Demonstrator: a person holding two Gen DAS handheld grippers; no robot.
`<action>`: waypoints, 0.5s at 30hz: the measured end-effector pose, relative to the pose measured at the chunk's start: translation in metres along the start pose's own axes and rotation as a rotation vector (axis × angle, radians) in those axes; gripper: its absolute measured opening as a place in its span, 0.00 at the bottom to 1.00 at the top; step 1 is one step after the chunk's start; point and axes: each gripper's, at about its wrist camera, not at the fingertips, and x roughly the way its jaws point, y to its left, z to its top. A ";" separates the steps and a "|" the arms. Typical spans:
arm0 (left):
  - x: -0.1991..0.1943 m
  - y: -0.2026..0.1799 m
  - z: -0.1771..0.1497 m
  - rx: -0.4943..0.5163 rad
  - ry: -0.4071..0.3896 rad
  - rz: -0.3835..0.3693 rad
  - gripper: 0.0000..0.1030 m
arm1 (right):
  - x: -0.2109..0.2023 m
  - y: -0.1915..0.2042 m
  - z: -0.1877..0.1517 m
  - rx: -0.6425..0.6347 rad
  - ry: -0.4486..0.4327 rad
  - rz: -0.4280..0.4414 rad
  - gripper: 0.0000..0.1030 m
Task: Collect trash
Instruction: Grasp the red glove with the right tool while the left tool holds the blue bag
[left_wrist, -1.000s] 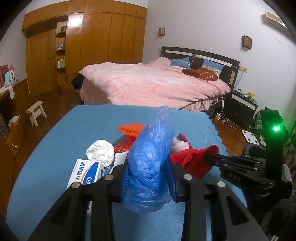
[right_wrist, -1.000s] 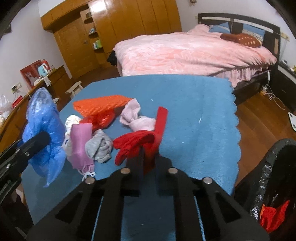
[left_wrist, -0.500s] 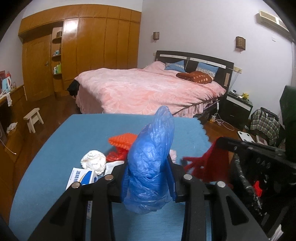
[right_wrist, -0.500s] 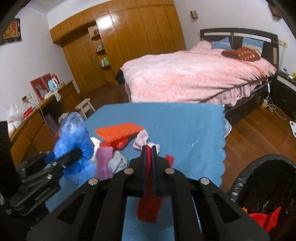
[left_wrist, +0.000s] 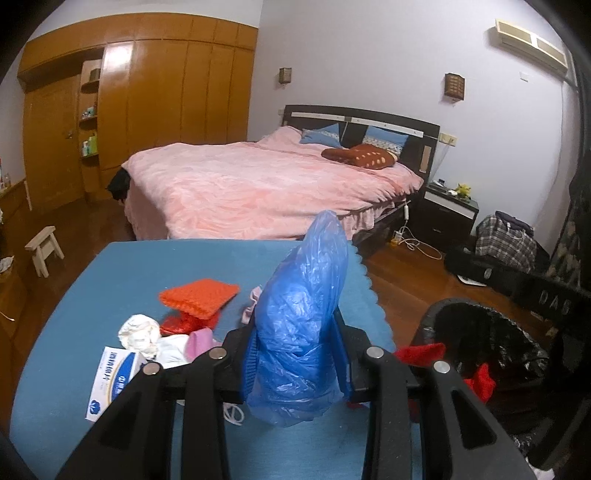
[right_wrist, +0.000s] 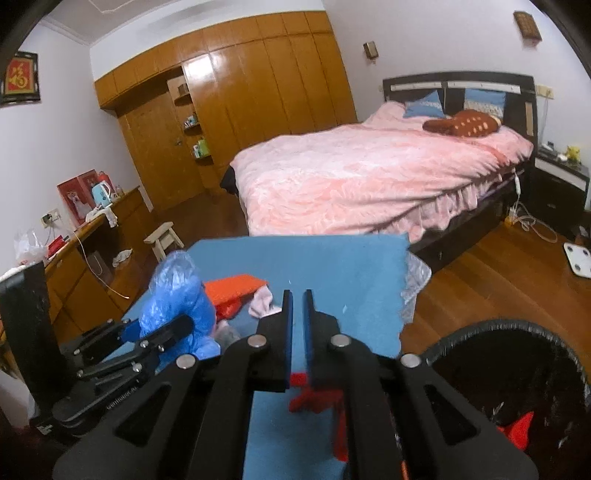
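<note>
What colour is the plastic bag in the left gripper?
Blue, translucent plastic bag; clearest in the left wrist view.

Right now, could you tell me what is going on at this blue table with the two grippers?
A person is clearing trash from the blue table into a black-lined bin beside it. The left gripper is shut on a crumpled blue plastic bag, held above the table. The right gripper has its fingers slightly parted, with a red cloth hanging just below them near the bin; whether it is gripped is unclear. An orange cloth, a white wad and a small box lie on the table.
</note>
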 end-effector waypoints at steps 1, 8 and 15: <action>0.001 -0.001 -0.002 0.004 0.003 0.000 0.33 | 0.005 -0.002 -0.007 0.010 0.016 -0.008 0.08; 0.013 0.014 -0.029 0.009 0.059 0.040 0.33 | 0.043 0.003 -0.051 0.027 0.133 -0.024 0.24; 0.026 0.026 -0.047 -0.004 0.102 0.053 0.33 | 0.083 0.008 -0.083 0.019 0.227 -0.070 0.49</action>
